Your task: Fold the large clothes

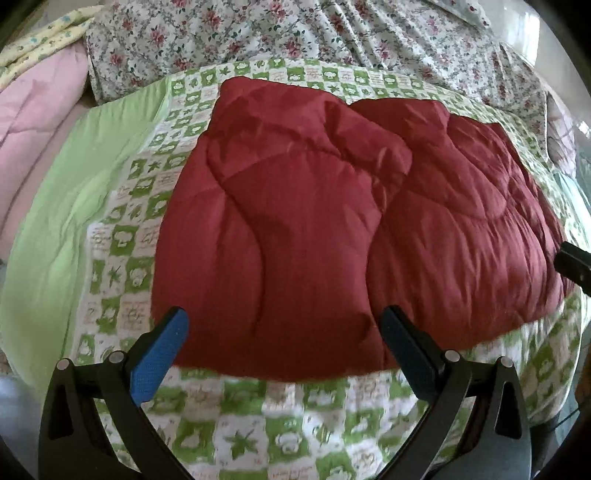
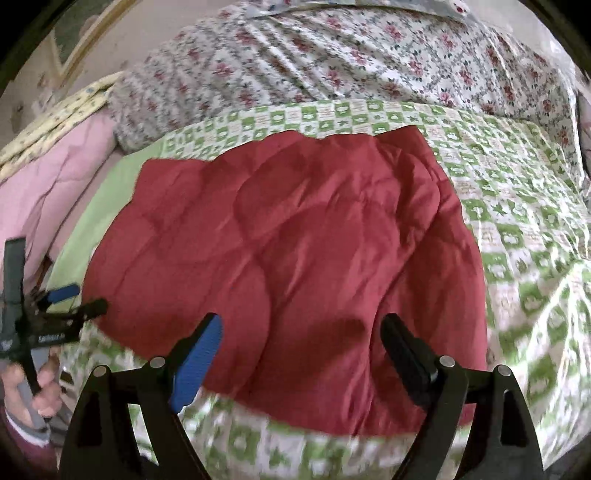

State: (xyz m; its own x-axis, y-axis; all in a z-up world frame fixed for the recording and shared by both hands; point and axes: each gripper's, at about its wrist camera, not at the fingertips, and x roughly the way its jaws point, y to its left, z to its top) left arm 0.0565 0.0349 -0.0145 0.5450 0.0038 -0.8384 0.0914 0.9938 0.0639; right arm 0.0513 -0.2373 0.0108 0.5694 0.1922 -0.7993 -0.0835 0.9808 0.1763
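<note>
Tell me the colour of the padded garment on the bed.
Dark red garment, clearest in left wrist view.

Red quilted garment [image 1: 314, 221] lies folded on bed.

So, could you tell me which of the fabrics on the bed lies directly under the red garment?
The green-and-white checked sheet; the floral cover and pink quilt lie beyond it.

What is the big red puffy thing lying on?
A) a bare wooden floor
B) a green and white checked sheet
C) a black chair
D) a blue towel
B: the red quilt lies flat on the checked sheet, whose green and white squares show on all sides of it in both views.
</note>
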